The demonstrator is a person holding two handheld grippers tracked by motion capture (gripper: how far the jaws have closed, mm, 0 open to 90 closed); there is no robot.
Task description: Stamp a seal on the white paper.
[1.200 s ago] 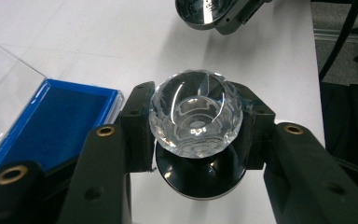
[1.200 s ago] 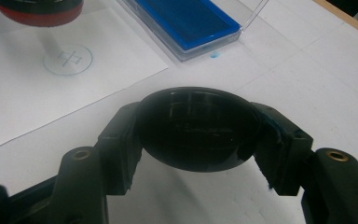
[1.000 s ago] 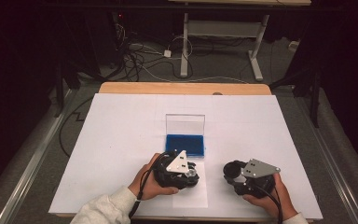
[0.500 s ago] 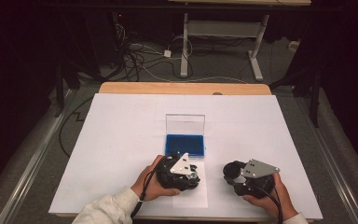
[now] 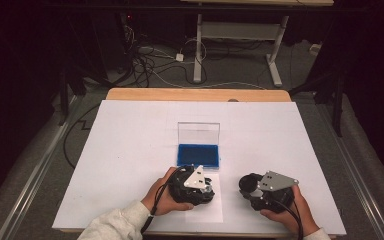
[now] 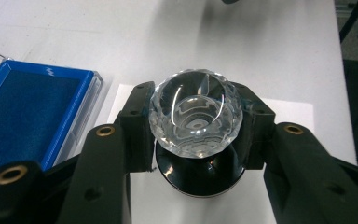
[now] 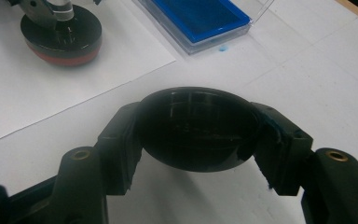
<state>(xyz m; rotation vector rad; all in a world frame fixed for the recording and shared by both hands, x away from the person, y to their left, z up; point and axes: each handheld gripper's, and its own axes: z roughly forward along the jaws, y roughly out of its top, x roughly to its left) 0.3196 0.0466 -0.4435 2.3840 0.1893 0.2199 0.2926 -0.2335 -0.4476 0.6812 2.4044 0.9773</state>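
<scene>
A white table top [image 5: 130,150] is seen from above, its wooden far edge [image 5: 195,94] left bare. Wide open room is left on the far half and along the left side; the near edge is crowded by both hands.

Near the middle, a shallow blue-lined case [image 5: 198,154] is laid flat, with its clear hinged lid [image 5: 198,132] stood upright at its far side. Just near of it, a white paper sheet [image 5: 207,207] is spread toward the near edge.

The left gripper [image 6: 196,126] is clamped on a faceted clear glass knob [image 6: 196,112], round and glossy, which is set on a round black base [image 6: 198,175] over the sheet, just right of the case in the left gripper view. In the right gripper view that base [image 7: 61,36] is shown with a reddish lower rim.

The right gripper [image 7: 198,133] is closed around a smooth, dark, dome-shaped cap [image 7: 196,128], held over bare table to the right of the sheet, well apart from the right edge.

A grey three-cornered plate is carried on each gripper.
</scene>
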